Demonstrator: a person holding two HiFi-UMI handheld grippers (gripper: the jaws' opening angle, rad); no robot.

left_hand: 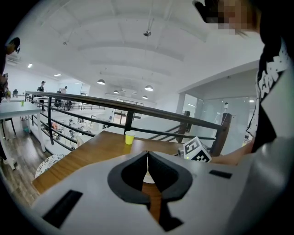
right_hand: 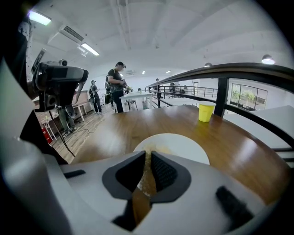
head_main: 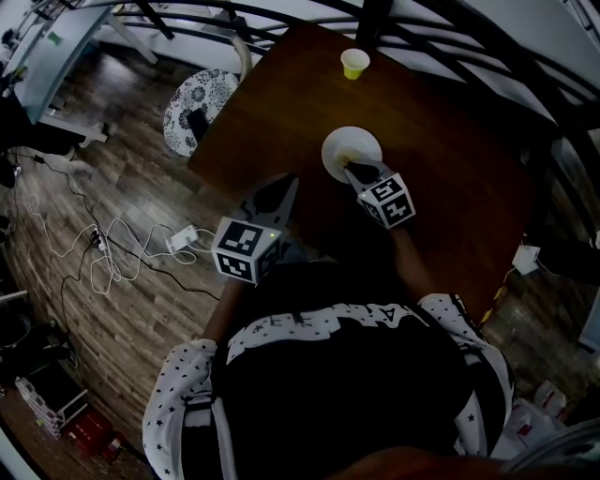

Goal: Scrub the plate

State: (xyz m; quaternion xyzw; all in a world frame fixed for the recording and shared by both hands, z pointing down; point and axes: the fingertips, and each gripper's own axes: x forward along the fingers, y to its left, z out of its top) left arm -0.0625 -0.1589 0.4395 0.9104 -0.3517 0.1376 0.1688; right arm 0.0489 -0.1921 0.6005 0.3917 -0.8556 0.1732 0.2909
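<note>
The white plate (head_main: 339, 141) lies near the middle of the table (head_main: 450, 178), with a yellowish smear on it. The right hand-held gripper (head_main: 352, 172) is over the plate's near rim, jaws almost together; I cannot tell whether the brownish strip in the slit is held. The left hand-held gripper (head_main: 287, 186) is at the table's left edge, jaws closed and empty. A yellow cup (head_main: 354, 64) stands by the far edge.

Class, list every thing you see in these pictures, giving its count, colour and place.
table: one, brown, under the rest
plate: one, white, table middle
cup: one, yellow, table's far edge
pad: one, yellowish-brown, at plate's near edge
stool: one, black-and-white, floor left of table
cables: several, white, floor
railing: one, black, beyond table
left gripper: one, grey, left of plate, jaws together
right gripper: one, grey, clamping pad
</note>
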